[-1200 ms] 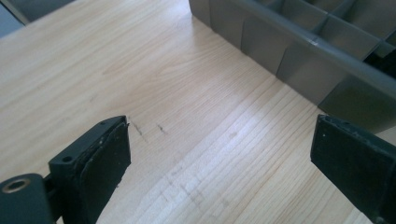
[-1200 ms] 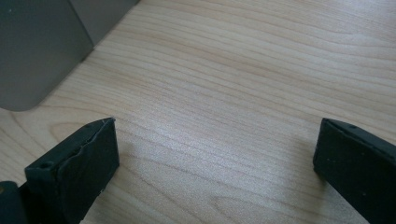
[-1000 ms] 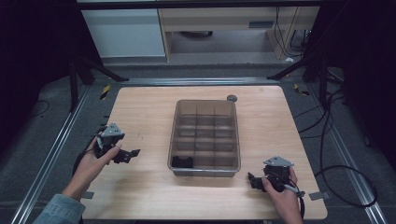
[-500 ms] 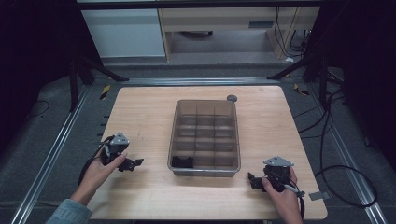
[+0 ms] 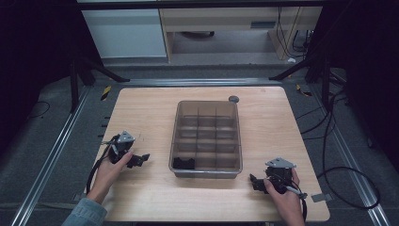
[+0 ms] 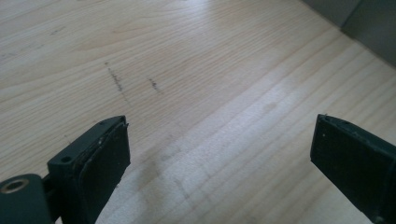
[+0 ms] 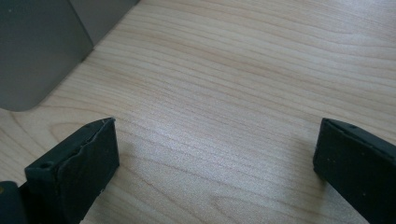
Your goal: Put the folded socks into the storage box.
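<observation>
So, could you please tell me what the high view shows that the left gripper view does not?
The high view takes in the compartment tray, a dark item in its near-left compartment, a round disc and the right gripper. The left gripper view adds dark scuff marks on the wood. Both show the table and the left gripper, open.

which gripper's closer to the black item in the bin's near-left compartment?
Left. The left gripper sits just outside the bin wall, level with the black item. The right gripper is past the bin's near-right corner, farther off.
</observation>
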